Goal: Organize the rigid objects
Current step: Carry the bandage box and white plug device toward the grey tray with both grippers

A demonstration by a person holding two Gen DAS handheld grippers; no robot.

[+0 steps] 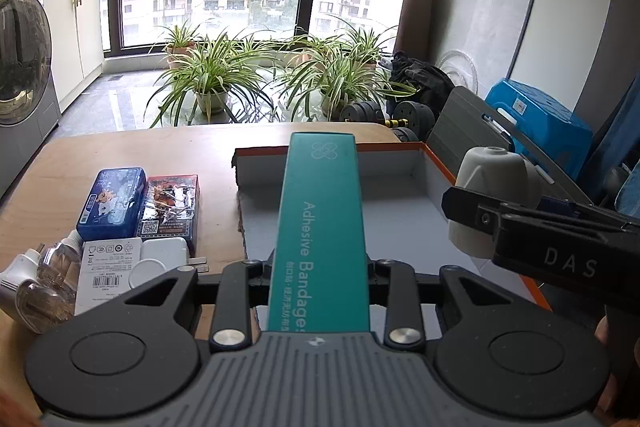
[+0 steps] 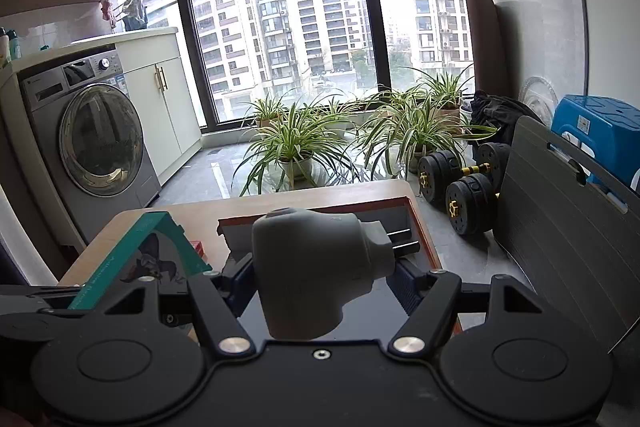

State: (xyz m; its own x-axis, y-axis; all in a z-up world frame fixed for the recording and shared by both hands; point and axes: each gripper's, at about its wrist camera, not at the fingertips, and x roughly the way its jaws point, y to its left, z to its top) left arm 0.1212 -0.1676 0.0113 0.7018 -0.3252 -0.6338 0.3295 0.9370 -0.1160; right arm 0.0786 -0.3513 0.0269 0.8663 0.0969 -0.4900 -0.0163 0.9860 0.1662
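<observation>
My left gripper (image 1: 320, 267) is shut on a long teal box (image 1: 322, 227) printed "Adhesive Bandages", which points forward over an open orange-rimmed box (image 1: 392, 146) with a pale grey floor. The right gripper (image 1: 480, 215) comes in from the right with a whitish plastic elbow-shaped fitting (image 1: 494, 179) clamped in it, above the box's right wall. In the right wrist view the fitting (image 2: 316, 259) fills the space between the fingers of the right gripper (image 2: 320, 275). The teal box (image 2: 156, 247) and the left gripper (image 2: 60, 303) show at the left, and the orange box (image 2: 424, 227) lies beneath.
On the wooden table (image 1: 120, 155), left of the orange box, lie a blue tin (image 1: 112, 203), a red packet (image 1: 170, 211), a white carton (image 1: 104, 267), a white charger (image 1: 162, 255) and a clear bottle (image 1: 52, 287). Beyond the table stand dumbbells (image 2: 460, 183), potted plants (image 2: 296, 143), a grey board (image 2: 560, 227) and a washing machine (image 2: 92, 147).
</observation>
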